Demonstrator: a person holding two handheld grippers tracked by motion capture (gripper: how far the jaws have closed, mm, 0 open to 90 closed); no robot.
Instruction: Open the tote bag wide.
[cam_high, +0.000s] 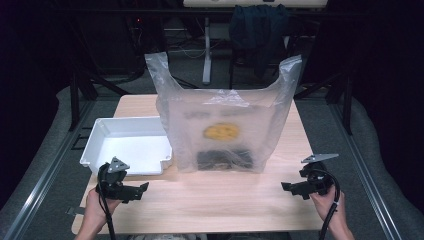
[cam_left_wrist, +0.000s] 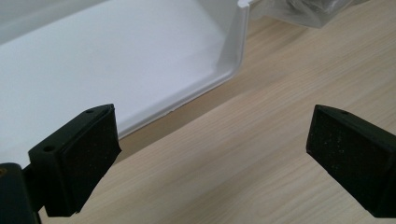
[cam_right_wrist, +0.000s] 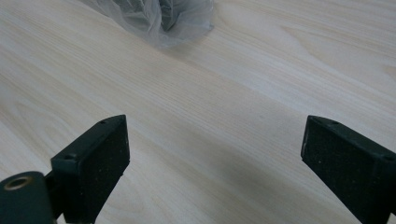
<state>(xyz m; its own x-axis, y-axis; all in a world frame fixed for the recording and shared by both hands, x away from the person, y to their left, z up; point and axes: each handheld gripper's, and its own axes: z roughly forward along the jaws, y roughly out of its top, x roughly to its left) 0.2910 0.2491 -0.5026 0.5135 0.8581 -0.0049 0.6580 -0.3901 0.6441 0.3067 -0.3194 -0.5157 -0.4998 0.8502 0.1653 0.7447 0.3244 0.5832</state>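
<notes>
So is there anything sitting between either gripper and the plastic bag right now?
Nothing visible. Bare table lies between the open left gripper and the plastic bag, and between the open right gripper and the bag. The white tray sits beside the bag's left side, off the direct path.
</notes>
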